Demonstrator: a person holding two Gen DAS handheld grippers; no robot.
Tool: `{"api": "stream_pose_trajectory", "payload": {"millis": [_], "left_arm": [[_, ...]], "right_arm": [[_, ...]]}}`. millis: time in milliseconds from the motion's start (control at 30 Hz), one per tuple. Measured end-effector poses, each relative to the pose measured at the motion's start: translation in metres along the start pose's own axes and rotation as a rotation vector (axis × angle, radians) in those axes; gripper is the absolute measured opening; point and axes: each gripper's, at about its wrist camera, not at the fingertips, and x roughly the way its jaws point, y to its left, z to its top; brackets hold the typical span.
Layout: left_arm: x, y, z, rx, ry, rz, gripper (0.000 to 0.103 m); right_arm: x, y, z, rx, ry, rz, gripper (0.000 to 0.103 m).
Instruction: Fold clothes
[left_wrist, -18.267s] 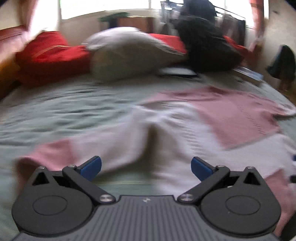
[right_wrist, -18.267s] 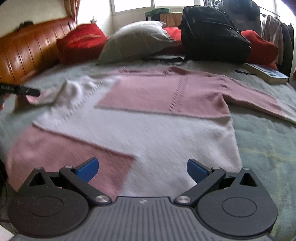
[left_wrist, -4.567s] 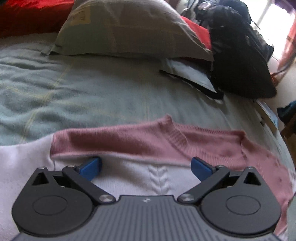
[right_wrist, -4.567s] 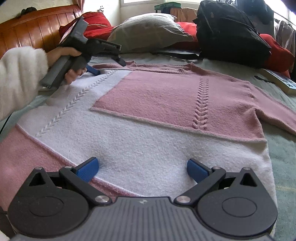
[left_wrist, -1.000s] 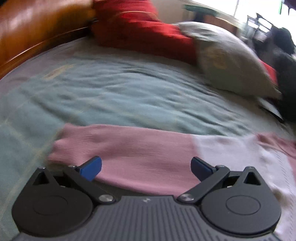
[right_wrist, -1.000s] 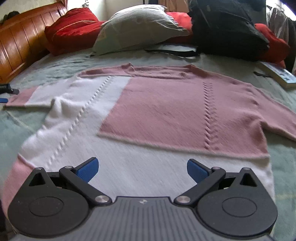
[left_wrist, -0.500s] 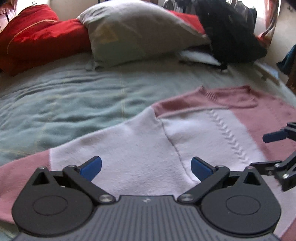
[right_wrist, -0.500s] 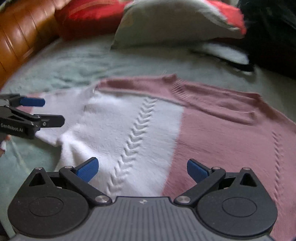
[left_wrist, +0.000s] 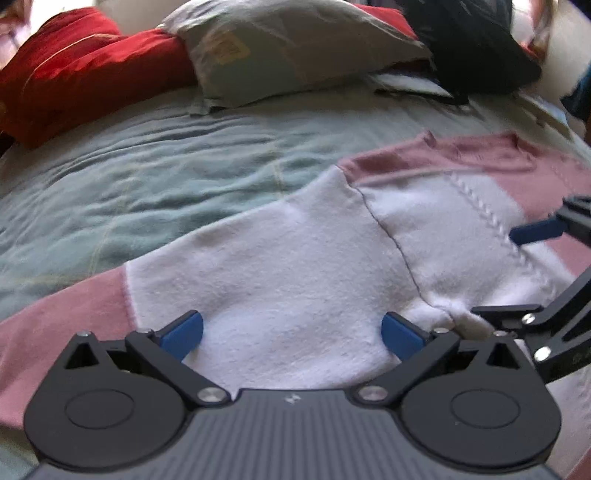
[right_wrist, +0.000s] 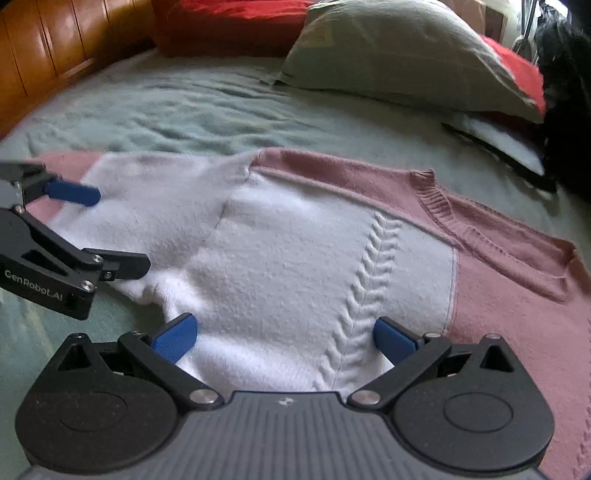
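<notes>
Bed (right_wrist: 184, 107) with a grey-green cover fills both views, running out ahead of both grippers to the pillows at the far end: a grey pillow (right_wrist: 399, 55) ahead and slightly right of the right gripper, a red cushion (left_wrist: 85, 70) ahead-left of the left gripper, a black bag (left_wrist: 476, 40) far ahead-right, a wooden headboard (right_wrist: 44, 55) far left. The pink-and-white sweater (right_wrist: 295, 258) lies spread flat on the cover directly under and ahead of both grippers, neckline (right_wrist: 491, 236) ahead-right of the right gripper, body laid out, no fold over the torso visible in what shows. The near sleeve (left_wrist: 258, 280) stretches out sideways, its white part right under the left gripper, its pink cuff end off to that gripper's left. A small bunched pucker sits at the armpit, between the two grippers. Left gripper (left_wrist: 291, 334) wide open, fingers spread over the white sleeve, gripping nothing. Right gripper (right_wrist: 282, 338) wide open too, over the white chest panel by the cable stitch, holding nothing. Judgement: garment laid out and fairly smooth, sleeve and body folds left to make; far sleeve and hem out of view, so cannot tell their state.
</notes>
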Motion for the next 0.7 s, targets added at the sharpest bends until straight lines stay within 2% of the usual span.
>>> {"api": "stream_pose_trajectory", "payload": {"millis": [67,233,333,367,467,533,700], "left_arm": [[-0.003,0.002,0.010,-0.051,-0.020,-0.061,0.102],[0.011,-0.010,0.040,-0.174,-0.011,-0.208,0.102],[0.018,-0.036,0.055,-0.173,-0.030,-0.329,0.102],[0.021,-0.045,0.060,-0.163,-0.033,-0.345,0.102],[0.042,-0.070,0.074,-0.135,0.008,-0.294,0.102],[0.062,-0.073,0.078,-0.158,0.033,-0.282,0.102],[0.083,-0.072,0.087,-0.193,0.017,-0.257,0.102]], "right_arm": [[-0.009,-0.020,0.004,0.050,-0.008,0.000,0.103],[-0.033,-0.065,-0.012,0.096,-0.020,-0.114,0.103],[-0.050,-0.088,-0.037,0.113,-0.018,-0.156,0.103],[-0.057,-0.094,-0.047,0.121,-0.018,-0.167,0.103],[-0.074,-0.110,-0.074,0.142,-0.011,-0.167,0.103],[-0.089,-0.118,-0.094,0.160,-0.021,-0.181,0.103],[-0.126,-0.136,-0.146,0.233,-0.066,-0.234,0.103]]}}
